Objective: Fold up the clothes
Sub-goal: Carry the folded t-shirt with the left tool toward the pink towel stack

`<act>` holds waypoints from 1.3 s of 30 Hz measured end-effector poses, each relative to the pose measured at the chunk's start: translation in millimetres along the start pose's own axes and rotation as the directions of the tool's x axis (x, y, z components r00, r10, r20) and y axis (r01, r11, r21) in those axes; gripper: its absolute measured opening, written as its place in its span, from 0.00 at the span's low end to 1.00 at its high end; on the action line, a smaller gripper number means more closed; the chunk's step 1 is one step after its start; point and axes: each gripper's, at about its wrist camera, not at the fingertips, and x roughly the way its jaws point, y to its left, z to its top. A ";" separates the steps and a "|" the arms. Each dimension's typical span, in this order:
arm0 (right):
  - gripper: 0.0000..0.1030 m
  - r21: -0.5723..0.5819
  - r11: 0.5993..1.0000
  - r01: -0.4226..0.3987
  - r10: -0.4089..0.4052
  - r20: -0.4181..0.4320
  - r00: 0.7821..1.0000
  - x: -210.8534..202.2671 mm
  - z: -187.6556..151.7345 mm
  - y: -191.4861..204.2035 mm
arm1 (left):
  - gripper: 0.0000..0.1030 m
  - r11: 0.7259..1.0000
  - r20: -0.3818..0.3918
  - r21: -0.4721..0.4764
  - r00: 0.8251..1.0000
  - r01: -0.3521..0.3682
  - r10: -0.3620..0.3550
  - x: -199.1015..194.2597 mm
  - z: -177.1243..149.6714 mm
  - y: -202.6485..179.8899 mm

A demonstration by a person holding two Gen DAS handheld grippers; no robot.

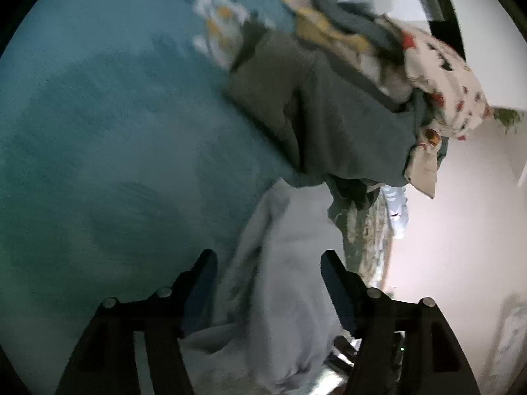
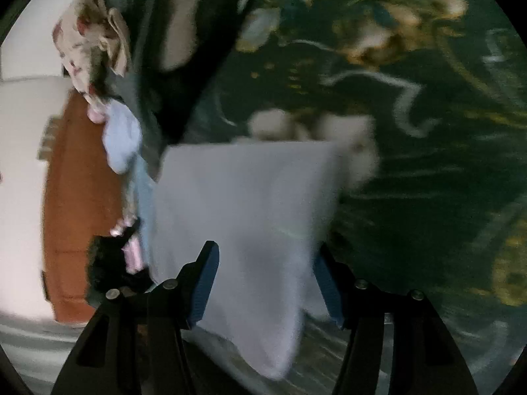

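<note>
The pale blue-grey garment lies between the spread fingers of the left gripper, its long axis running from 6 o'clock up toward 12 in the left wrist view, narrowing to a tip near the grey-green clothes pile at 1 o'clock. The left claw is released, jaws wide apart with cloth passing between them; whether either pad touches it cannot be told through the blur. In the right wrist view the same garment shows as a broad, smooth, plain panel with a straight top edge at 12 o'clock, its lower end tapering to 6 o'clock, lying over a dark green patterned spread. The right gripper is likewise released, jaws parted on either side of the cloth. No writing or label is legible. A patterned white cloth tops the pile at 2 o'clock.
</note>
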 end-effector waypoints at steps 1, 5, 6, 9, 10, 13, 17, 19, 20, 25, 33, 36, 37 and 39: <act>0.58 0.007 1.000 -0.004 0.004 0.012 1.000 0.8 0.3 -0.5 | 0.68 1.000 -0.017 0.001 1.000 -0.001 0.001 7.8 -0.5 -1.3; 0.15 0.031 0.999 0.005 -0.005 0.017 1.000 -0.1 3.2 -2.6 | 0.66 0.999 -0.009 0.046 1.000 -0.027 0.028 18.6 -7.1 -9.2; 0.14 0.046 0.999 0.006 -0.006 0.010 1.000 -1.3 4.6 -4.4 | 0.58 0.999 -0.008 0.046 1.000 -0.028 0.029 18.4 -8.2 -10.2; 0.12 0.049 0.999 0.016 -0.017 0.015 1.000 -10.9 7.9 1.6 | 0.18 0.997 -0.045 0.055 0.998 -0.046 0.048 24.4 -15.5 -15.3; 0.11 0.033 0.999 0.032 -0.033 0.021 0.999 -15.4 9.0 7.4 | 0.16 0.996 -0.026 0.072 0.998 -0.051 0.053 22.6 -20.2 -19.3; 0.10 -0.032 0.998 0.046 -0.044 0.041 0.998 -31.2 14.1 30.2 | 0.12 0.996 0.004 0.081 1.000 -0.024 0.024 13.0 -29.2 -25.3; 0.10 -0.165 0.986 0.036 -0.023 0.081 0.996 -55.6 24.8 77.5 | 0.11 0.995 0.069 0.078 0.995 0.061 -0.066 -20.2 -38.6 -30.6; 0.10 -0.232 0.972 0.030 -0.012 0.080 0.997 -60.3 27.0 104.2 | 0.11 0.990 0.124 0.077 0.984 0.115 -0.124 -47.4 -40.6 -31.4; 0.10 -0.268 0.963 0.029 -0.009 0.074 0.997 -58.7 27.6 119.6 | 0.11 0.988 0.154 0.077 0.977 0.135 -0.146 -62.4 -40.7 -30.5; 0.10 -0.500 0.866 -0.017 0.009 -0.019 1.000 -12.4 24.2 226.6 | 0.11 0.979 0.368 0.047 0.908 0.196 -0.200 -166.8 -34.8 -0.6; 0.10 -0.769 0.620 -0.154 -0.061 -0.243 0.968 129.8 -44.7 405.8 | 0.11 0.983 0.670 -0.078 0.739 0.168 -0.073 -328.4 -33.3 102.4; 0.10 -0.837 0.508 -0.205 -0.102 -0.295 0.950 187.4 -77.6 465.3 | 0.11 0.973 0.746 -0.132 0.665 0.189 -0.028 -364.5 -28.0 134.2; 0.10 -0.854 0.471 -0.219 -0.113 -0.305 0.946 206.6 -88.1 483.0 | 0.11 0.967 0.768 -0.153 0.640 0.203 -0.013 -375.0 -25.5 146.3; 0.10 -0.885 0.395 -0.248 -0.138 -0.324 0.936 245.0 -109.1 518.4 | 0.12 0.954 0.805 -0.192 0.593 0.231 0.018 -394.8 -20.2 169.5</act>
